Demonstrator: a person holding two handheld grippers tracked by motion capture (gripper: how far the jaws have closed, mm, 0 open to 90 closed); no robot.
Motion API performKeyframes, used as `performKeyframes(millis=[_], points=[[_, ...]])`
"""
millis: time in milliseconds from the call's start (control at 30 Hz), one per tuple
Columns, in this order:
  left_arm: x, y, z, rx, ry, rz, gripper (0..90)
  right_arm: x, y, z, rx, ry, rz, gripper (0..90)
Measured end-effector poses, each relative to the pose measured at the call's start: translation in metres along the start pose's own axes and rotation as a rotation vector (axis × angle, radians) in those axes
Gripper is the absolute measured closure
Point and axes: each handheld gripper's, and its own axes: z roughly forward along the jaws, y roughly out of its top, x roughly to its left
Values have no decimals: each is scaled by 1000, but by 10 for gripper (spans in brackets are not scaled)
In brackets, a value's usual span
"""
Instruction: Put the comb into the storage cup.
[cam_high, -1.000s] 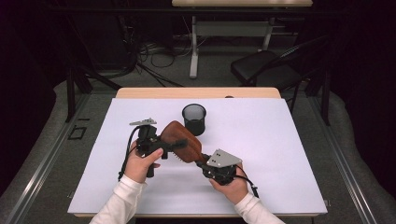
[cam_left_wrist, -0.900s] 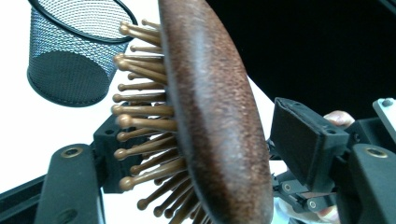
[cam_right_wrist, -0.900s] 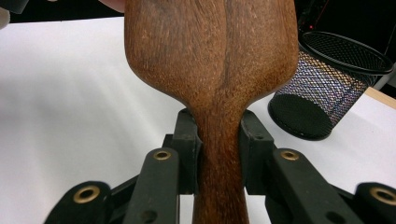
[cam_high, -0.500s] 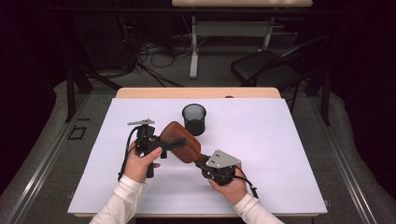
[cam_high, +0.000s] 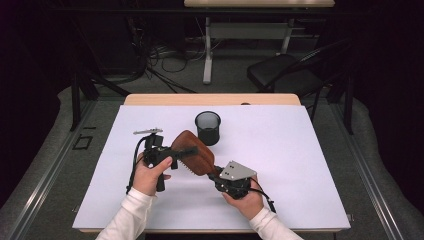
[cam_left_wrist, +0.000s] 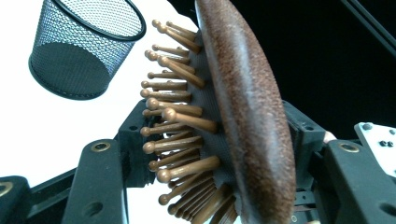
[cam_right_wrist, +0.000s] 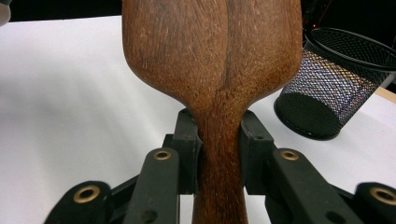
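A wooden paddle hairbrush was held in the air above the white table cover, a little left of the middle and towards the near edge, with a gripper at each end. The right gripper pinched the brush's narrow handle: in the right gripper view its two black jaws pressed against either side of the neck, just below where the wood widens into the head. The left gripper had the head of the brush between its jaws, one jaw lying across the smooth brown back and the other on the bristle side; its jaws had just been closing. In the left gripper view the brush stood edge-on, its curved back to the right and its rows of round-tipped wooden pins pointing left, and the pad on the back side lay against the wood, while I could not tell whether the pad on the pin side pressed on the tips. A black mesh pen cup stood upright on the cover just beyond the far end of the brush, close to it but apart. The person's hands, in white sleeves, came in from the near edge, the left hand gripping its tool from beneath and the right hand under the grey plate.
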Motion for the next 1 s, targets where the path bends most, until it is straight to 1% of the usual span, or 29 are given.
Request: performKeyframes(millis=[267, 400, 467, 500, 567, 733, 767, 1000], points=[[0, 0, -2, 0, -1, -38, 430, 1, 0, 1, -4, 9, 2, 722], [0, 1, -3, -4, -9, -63, 440, 1, 0, 2, -6, 8, 1, 722], [0, 2, -4, -1, -11, -70, 443, 2, 0, 2, -6, 7, 2, 722], [1, 2, -4, 2, -15, -67, 445, 1, 0, 2, -6, 8, 1, 722], [0, 3, -3, 5, -17, -78, 447, 2, 0, 1, -7, 7, 4, 722], [-3, 6, -2, 8, -8, -82, 450, 0, 1, 0, -9, 5, 7, 721], [-4, 7, -1, 9, -6, -77, 452, -1, 1, 0, -10, 6, 9, 722], [-6, 14, 3, 27, 2, -91, 454, -5, 2, -1, -14, 5, 30, 722]])
